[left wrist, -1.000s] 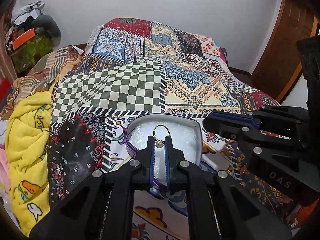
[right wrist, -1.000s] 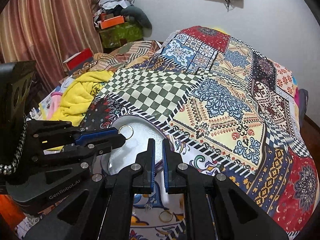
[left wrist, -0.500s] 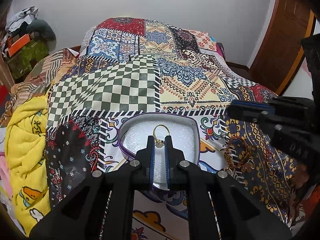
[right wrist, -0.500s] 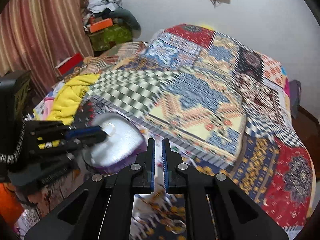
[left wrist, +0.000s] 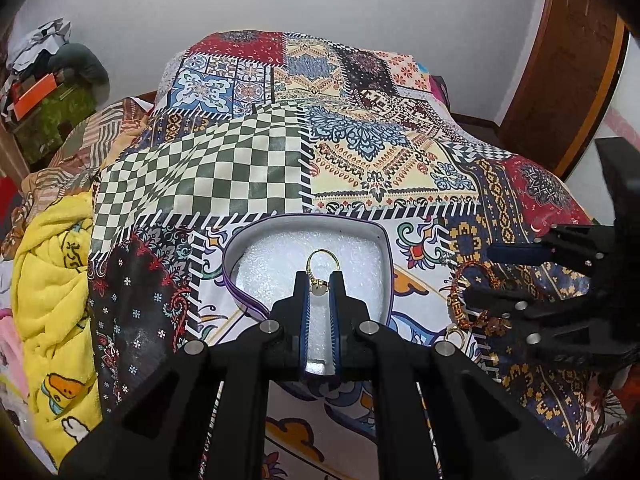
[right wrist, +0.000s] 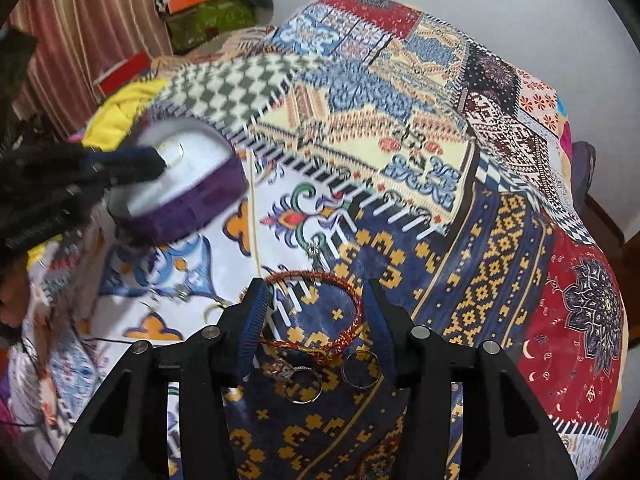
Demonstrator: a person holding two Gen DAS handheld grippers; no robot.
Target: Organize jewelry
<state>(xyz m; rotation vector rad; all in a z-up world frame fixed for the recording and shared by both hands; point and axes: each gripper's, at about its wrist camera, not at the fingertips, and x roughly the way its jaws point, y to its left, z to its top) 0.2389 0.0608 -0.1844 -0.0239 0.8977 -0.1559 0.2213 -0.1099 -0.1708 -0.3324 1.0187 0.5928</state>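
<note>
no readable text, labels or numbers

Red bracelet (right wrist: 320, 312) between spread jaws

Left hand-held gripper (left wrist: 320, 280): my fingers are nearly closed, pinching a gold ring (left wrist: 322, 266) at their tips, pointing forward and held level.
Right hand-held gripper (right wrist: 316, 304): my fingers are spread wide, tilted downward, tips low over the bed, with a red bracelet (right wrist: 320, 312) lying between them, ungrasped.
</note>
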